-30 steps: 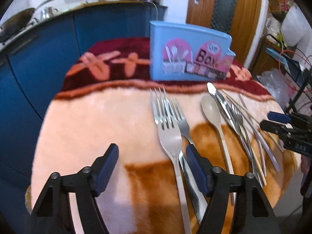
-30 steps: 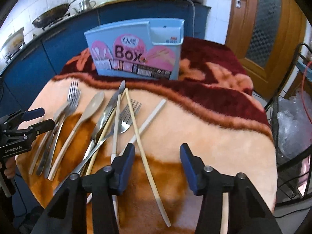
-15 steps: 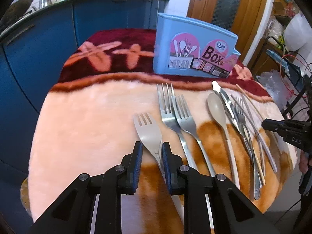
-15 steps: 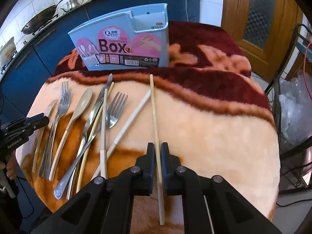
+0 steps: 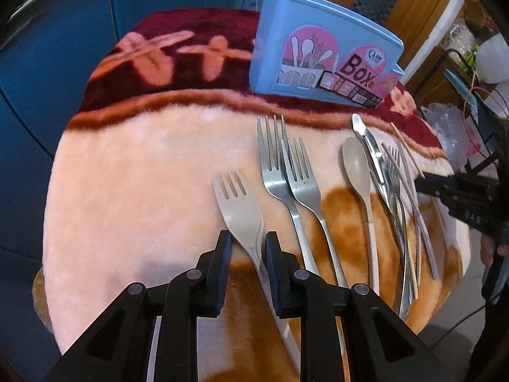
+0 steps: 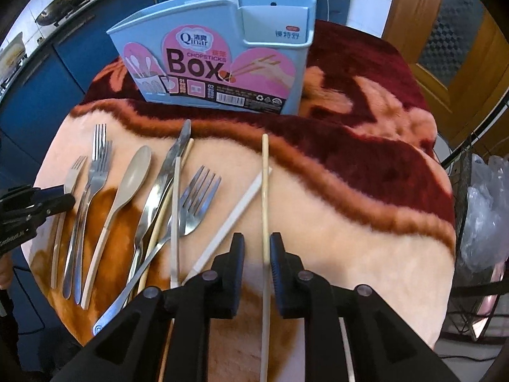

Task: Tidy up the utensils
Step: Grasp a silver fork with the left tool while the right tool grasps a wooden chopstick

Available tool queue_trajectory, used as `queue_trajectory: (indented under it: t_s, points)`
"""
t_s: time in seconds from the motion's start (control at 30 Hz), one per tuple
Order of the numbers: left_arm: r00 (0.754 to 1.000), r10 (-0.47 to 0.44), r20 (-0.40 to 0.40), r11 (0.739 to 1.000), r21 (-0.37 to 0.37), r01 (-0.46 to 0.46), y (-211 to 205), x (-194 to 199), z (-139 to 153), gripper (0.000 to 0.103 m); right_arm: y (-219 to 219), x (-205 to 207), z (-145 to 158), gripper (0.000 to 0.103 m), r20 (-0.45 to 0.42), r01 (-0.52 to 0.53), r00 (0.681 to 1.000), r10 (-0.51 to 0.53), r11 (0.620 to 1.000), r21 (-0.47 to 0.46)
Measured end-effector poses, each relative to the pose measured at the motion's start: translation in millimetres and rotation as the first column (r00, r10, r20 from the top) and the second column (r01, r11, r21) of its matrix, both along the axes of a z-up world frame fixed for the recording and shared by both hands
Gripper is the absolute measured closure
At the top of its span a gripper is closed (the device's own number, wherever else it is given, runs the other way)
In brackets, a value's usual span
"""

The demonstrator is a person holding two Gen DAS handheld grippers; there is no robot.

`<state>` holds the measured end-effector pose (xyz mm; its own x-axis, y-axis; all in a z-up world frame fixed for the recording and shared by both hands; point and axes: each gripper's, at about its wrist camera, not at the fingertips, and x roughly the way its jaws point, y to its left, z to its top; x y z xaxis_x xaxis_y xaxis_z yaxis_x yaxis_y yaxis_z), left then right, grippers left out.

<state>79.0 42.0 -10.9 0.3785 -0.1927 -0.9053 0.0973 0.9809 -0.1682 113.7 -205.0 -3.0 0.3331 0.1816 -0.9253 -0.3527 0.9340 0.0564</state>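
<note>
My left gripper [image 5: 245,248] is shut on the neck of a beige plastic fork [image 5: 237,205], its tines pointing toward the blue utensil box [image 5: 318,54]. My right gripper [image 6: 257,248] is shut on a wooden chopstick [image 6: 264,187] that points toward the box [image 6: 222,60]. On the blanket lie two steel forks [image 5: 286,178], a beige spoon [image 5: 358,172], a knife [image 5: 370,146], another fork [image 6: 197,203] and more chopsticks [image 6: 235,213]. The left gripper also shows at the left edge of the right wrist view [image 6: 60,199].
The round table is covered by a peach and maroon blanket [image 6: 350,172]. Blue cabinets [image 5: 63,16] stand behind it. A wooden door [image 6: 470,31] and a wire rack with plastic bags [image 6: 483,210] are on the right.
Both grippers went from open to shut, the left on the beige fork, the right on the chopstick. Both have since moved with them toward the box.
</note>
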Motion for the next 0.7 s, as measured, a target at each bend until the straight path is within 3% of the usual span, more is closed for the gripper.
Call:
queue_trajectory:
  t_s: [0.27,0.47,0.6,0.7]
  points:
    - [1.0,-0.028,-0.009,0.999,-0.042,0.028,4.0,1.9,-0.9,0.082,1.9,11.6,-1.8,0.084,-0.025,0.0,1.0,0.001,1.0,0.024]
    - [1.0,-0.026,0.002,0.998,-0.051,0.026,7.7,3.7,-0.3,0.087,-9.6,5.3,0.5,0.096,0.018,0.035,0.999,-0.036,0.996,0.082]
    - [0.996,-0.02,0.085,0.995,-0.095,0.028,10.4,-3.7,8.2,0.09,-17.1,-4.7,10.4,0.097,0.075,0.054,0.995,-0.065,0.988,0.143]
    - [0.987,-0.01,0.161,0.987,-0.154,0.035,11.3,-10.6,21.2,0.098,-19.5,-13.7,22.2,0.097,0.138,0.051,0.987,-0.081,0.977,0.206]
